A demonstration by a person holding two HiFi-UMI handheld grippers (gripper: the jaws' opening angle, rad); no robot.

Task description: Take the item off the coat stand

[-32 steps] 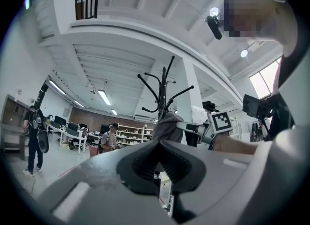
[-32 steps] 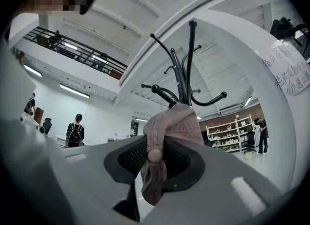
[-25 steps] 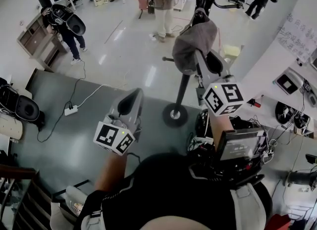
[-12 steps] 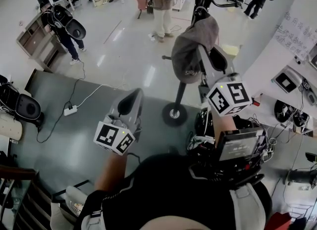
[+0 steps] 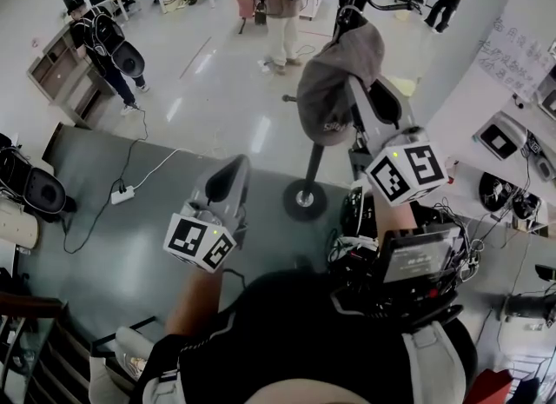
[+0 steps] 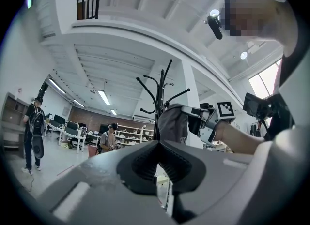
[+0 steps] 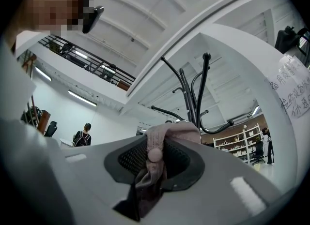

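Note:
A grey-brown cap (image 5: 333, 81) hangs at the top of the black coat stand (image 5: 314, 166), its crown against a hook. My right gripper (image 5: 352, 82) is raised beside the stand and is shut on the cap's fabric. In the right gripper view the cloth (image 7: 151, 173) and its top button sit pinched between the dark pads, with the stand's hooks (image 7: 194, 98) behind. My left gripper (image 5: 233, 168) is held lower, left of the stand's round base (image 5: 304, 200), shut and holding nothing. The left gripper view shows the cap (image 6: 173, 125) and the right gripper (image 6: 206, 120) beyond its closed pads (image 6: 156, 161).
Two people (image 5: 111, 46) (image 5: 282, 7) stand on the glossy floor beyond the stand, with desks behind them. A white power strip (image 5: 122, 194) and cables lie on the grey floor at left. Electronics and wires (image 5: 417, 254) crowd the right, beside a curved white wall (image 5: 512, 55).
The right gripper and the cap it holds have shifted slightly, and the cap's crown has tilted a little more leftward. The left gripper has stayed put.

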